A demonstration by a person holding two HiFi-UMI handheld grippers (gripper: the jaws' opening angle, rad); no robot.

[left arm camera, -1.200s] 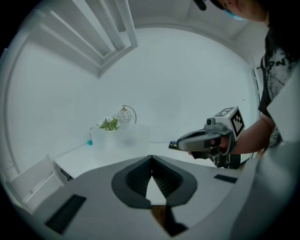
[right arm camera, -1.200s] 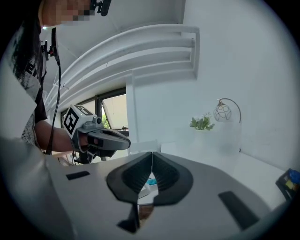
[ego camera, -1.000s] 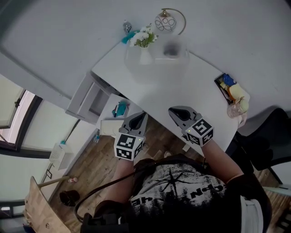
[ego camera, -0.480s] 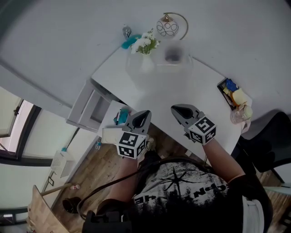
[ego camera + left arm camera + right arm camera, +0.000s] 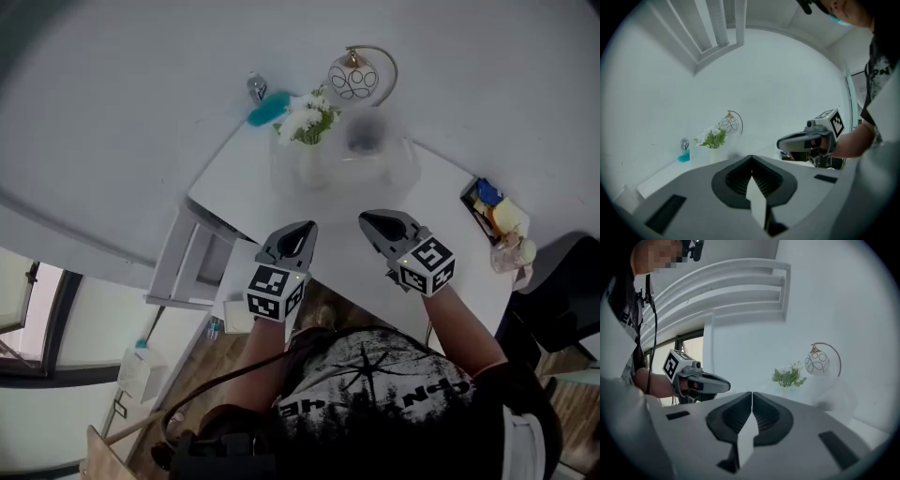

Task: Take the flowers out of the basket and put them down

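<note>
White flowers with green leaves (image 5: 306, 117) stand upright in a white holder (image 5: 300, 161) at the far side of the white table (image 5: 441, 220). The bunch also shows small in the left gripper view, flowers (image 5: 711, 138), and in the right gripper view, flowers (image 5: 788, 376). My left gripper (image 5: 302, 229) hovers over the table's near edge, shut and empty. Beside it my right gripper (image 5: 368, 219) is also shut with nothing held. Both point toward the flowers from well short of them. Each gripper sees the other: right gripper (image 5: 781, 143), left gripper (image 5: 727, 386).
A round wire globe lamp (image 5: 353, 80) and a blurred pale container (image 5: 368, 141) stand just right of the flowers. A blue bottle (image 5: 267, 108) lies at the back left corner. A tray of colourful items (image 5: 493, 208) sits at the right edge. White drawers (image 5: 185, 267) stand left of the table.
Both grippers have moved forward, from in front of the table's near edge to over it, still shut. The table and flowers now sit closer and lower in the head view.
</note>
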